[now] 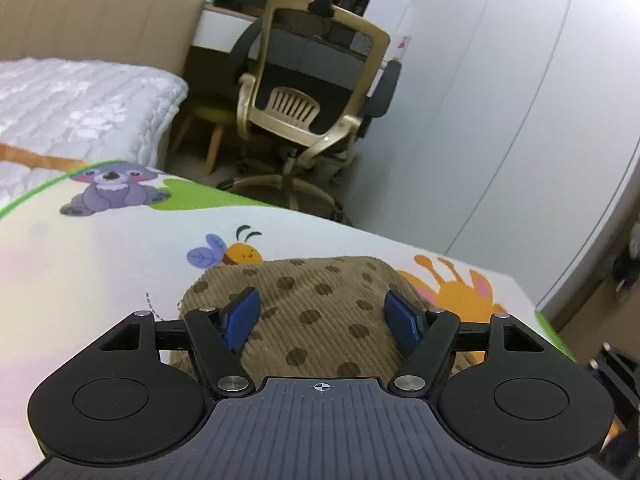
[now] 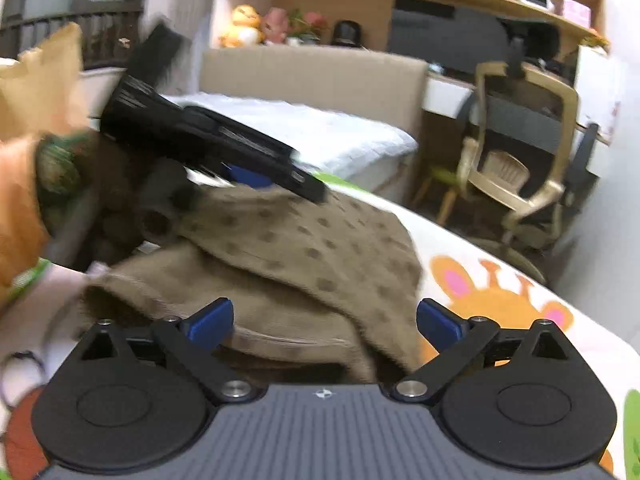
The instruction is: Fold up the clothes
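A tan corduroy garment with dark brown dots (image 1: 320, 312) lies folded over on a cartoon-print mat (image 1: 104, 272). My left gripper (image 1: 322, 320) is open just above it, blue pads on either side of the cloth, holding nothing. In the right wrist view the same garment (image 2: 304, 256) lies in layers, a flap folded over the lower part. My right gripper (image 2: 324, 320) is open at the garment's near edge, empty. The left gripper (image 2: 208, 140) shows there as a black body over the cloth's far left part, blurred.
The mat carries a koala, bee and orange giraffe print (image 2: 496, 296). A bed with a white quilt (image 1: 72, 100) and beige headboard lies behind. A gold-framed office chair (image 1: 312, 96) stands past the mat's far edge. A white wardrobe (image 1: 520, 100) is on the right.
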Available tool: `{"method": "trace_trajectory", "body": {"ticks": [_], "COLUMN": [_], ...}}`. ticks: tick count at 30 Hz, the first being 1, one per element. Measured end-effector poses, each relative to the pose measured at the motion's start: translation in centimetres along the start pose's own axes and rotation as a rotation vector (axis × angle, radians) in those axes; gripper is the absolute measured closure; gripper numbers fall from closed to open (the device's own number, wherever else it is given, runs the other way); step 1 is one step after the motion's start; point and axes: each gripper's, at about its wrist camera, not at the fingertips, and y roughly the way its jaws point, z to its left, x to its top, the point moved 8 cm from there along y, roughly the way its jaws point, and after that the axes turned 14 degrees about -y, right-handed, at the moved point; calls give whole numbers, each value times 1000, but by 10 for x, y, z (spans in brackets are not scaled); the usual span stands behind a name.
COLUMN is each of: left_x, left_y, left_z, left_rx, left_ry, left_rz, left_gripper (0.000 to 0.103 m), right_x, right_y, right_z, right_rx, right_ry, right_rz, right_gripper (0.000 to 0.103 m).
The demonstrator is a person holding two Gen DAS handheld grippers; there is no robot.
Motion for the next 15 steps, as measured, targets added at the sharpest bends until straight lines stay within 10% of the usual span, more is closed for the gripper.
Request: {"method": "trace_trajectory", "body": {"ticks": [7, 15], "left_x": [-25, -139], "left_y": [-59, -173], "left_z": [7, -17], "left_rx": [89, 242], "left_ry": [41, 46], "left_rz": [-41, -60], "left_gripper": [23, 7], "right_x": [-31, -55], "right_y": [0, -60], "right_z": [19, 39], "right_rx": [77, 97], "right_ry": [44, 5], "right_rz": [62, 38], "right_gripper": [4, 0]}}
